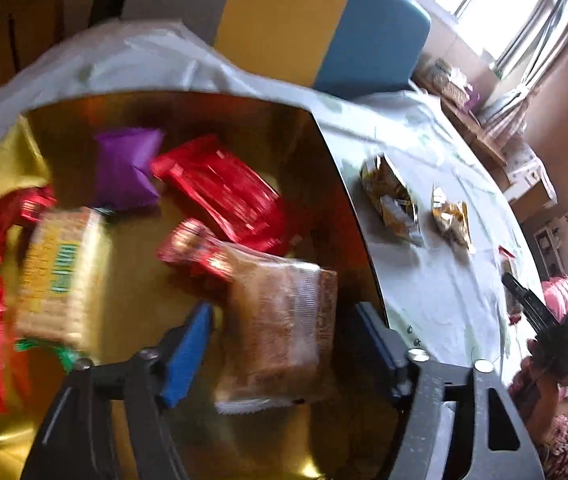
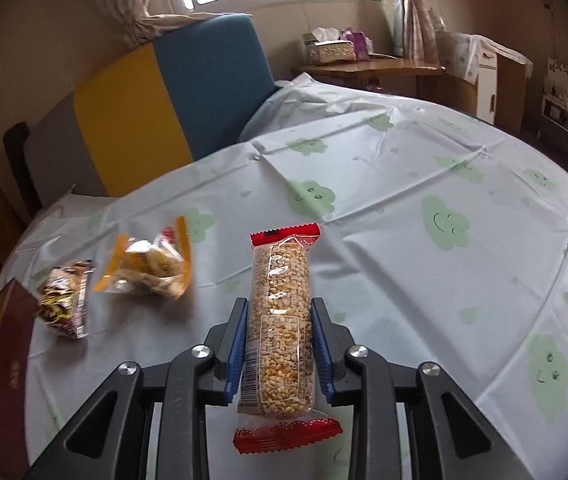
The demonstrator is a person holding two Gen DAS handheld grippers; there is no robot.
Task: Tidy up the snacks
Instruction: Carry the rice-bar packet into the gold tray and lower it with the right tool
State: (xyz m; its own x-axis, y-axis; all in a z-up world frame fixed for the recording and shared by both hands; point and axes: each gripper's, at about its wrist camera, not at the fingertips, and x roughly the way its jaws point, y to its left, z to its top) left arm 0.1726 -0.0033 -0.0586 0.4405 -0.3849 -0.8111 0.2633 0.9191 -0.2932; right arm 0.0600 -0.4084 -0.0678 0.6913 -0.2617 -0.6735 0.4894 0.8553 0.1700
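Note:
My left gripper point(image 1: 284, 320) is open over a gold-lined box point(image 1: 244, 120) holding several snacks: a clear brown cake pack point(image 1: 280, 320) between my fingers, a red pack point(image 1: 224, 192), a purple pack point(image 1: 128, 168) and a yellow cracker pack point(image 1: 64, 276). I cannot tell whether the fingers touch the cake pack. My right gripper point(image 2: 280, 340) is shut on a clear grain bar with red ends point(image 2: 280, 320), above the table. An orange-edged pack point(image 2: 152, 264) and a dark pack point(image 2: 64, 300) lie to its left; both also show in the left wrist view point(image 1: 450, 216) point(image 1: 392, 200).
The table wears a pale blue cloth with green clouds point(image 2: 444, 216). The box's maroon wall point(image 2: 12, 360) stands at the left. A yellow and blue chair point(image 2: 172, 104) stands behind the table. The right gripper point(image 1: 540, 320) shows in the left wrist view.

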